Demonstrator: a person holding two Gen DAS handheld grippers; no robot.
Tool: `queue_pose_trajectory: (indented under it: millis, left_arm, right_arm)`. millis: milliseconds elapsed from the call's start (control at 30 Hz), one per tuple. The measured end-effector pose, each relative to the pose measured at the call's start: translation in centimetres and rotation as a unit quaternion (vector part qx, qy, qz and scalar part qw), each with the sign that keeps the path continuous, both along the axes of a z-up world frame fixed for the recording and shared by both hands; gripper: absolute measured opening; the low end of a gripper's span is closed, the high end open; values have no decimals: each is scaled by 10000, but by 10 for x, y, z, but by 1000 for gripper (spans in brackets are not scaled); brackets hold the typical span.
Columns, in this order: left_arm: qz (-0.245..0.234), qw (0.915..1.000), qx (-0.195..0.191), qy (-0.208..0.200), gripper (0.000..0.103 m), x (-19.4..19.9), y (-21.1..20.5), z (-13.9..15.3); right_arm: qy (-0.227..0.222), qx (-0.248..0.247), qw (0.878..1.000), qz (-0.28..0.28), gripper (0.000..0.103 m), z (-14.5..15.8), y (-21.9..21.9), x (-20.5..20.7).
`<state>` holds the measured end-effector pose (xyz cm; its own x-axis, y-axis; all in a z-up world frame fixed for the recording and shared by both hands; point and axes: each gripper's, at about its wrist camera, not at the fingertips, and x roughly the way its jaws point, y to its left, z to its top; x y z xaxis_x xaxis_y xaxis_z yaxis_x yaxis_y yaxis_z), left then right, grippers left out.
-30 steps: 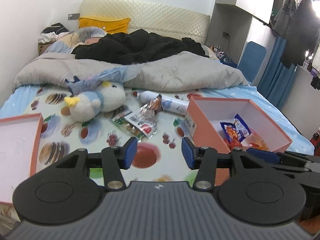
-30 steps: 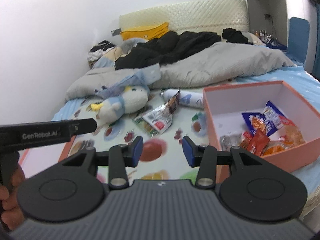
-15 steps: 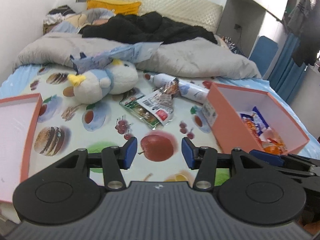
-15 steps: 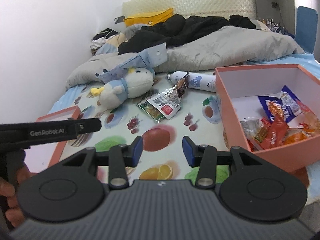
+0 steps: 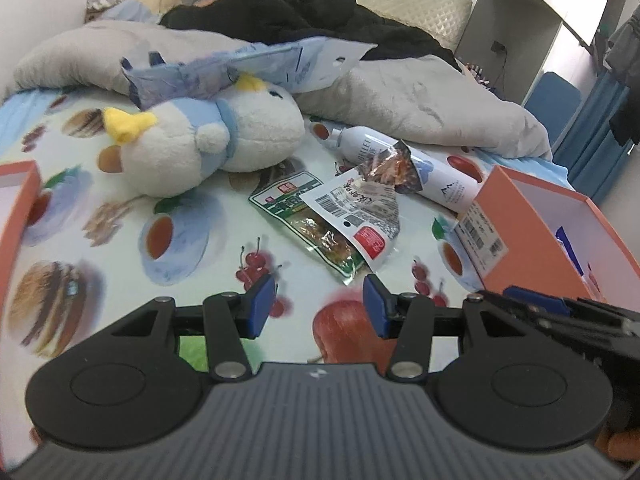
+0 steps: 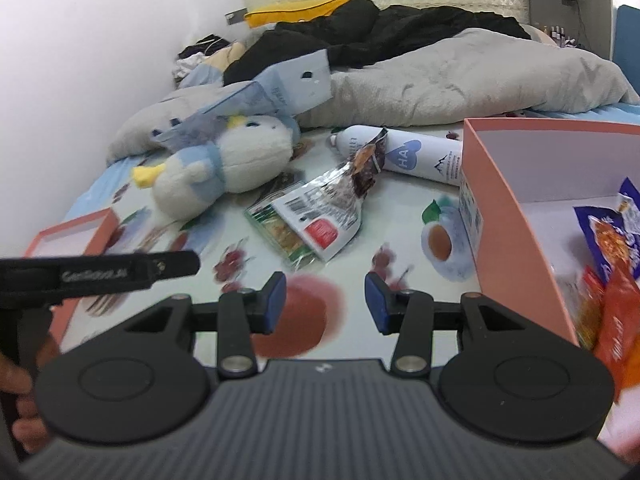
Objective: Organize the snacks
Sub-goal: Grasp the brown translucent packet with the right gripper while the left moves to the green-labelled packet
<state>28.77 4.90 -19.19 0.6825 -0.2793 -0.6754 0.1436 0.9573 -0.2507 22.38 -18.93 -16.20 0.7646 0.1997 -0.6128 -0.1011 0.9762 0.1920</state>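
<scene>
Both hand-held grippers hover over the bed [image 5: 120,248], pointing at the loose snacks in its middle. The left hand-held gripper [image 5: 319,306] has its jaws apart with nothing between them, and so does the right hand-held gripper [image 6: 325,303]; that gap suits a flat packet, so both look set for a pick-up.

Two packets lie stacked on the sheet: a green packet [image 5: 304,216] underneath and a white packet [image 5: 360,208] across it, its torn foil top leaning against a spray can [image 5: 404,168]. They sit between a plush toy [image 5: 208,144] and the pink box [image 6: 504,216], which stands just to their right. The box already holds several snacks, a blue bag [image 6: 612,232] and red ones, so it is likely the place for these two as well. A pink lid [image 5: 16,216] lies at the left edge, probably kept aside until the box is full. The white packet, being on top, seems the easier one to take first.
</scene>
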Motion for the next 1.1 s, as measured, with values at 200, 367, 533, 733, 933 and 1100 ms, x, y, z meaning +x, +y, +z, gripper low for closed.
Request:
queue_pose_trajectory:
  millis: [200,367,533,733,933,1100]
  left_arm:
    - [-354,9994,57,-13,55,35,-6,-26]
    - [-332,9987,-236,298,55,64,-2,-49]
    - [-166,9924,-1065,590,55,87,9,-67]
    - [61,9770,-1899,973,55,108,18,-85]
    - [290,9577,-2620,1150,55,120,27,-96]
    - [424,9425,-3083,1216,55,126,34,-104]
  right_arm:
    - [-78,372,9987,-332,65,-15,-5,44]
    - [-52,525,9974,-486,66,-29,-3,85]
    - [139,755,9948,-672,66,-47,-6,128]
    - [319,1088,9902,-811,66,-56,-4,164]
    - [465,1112,9897,-765,66,-67,8,188]
    - [591,1059,9895,-784,42,-70,13,198]
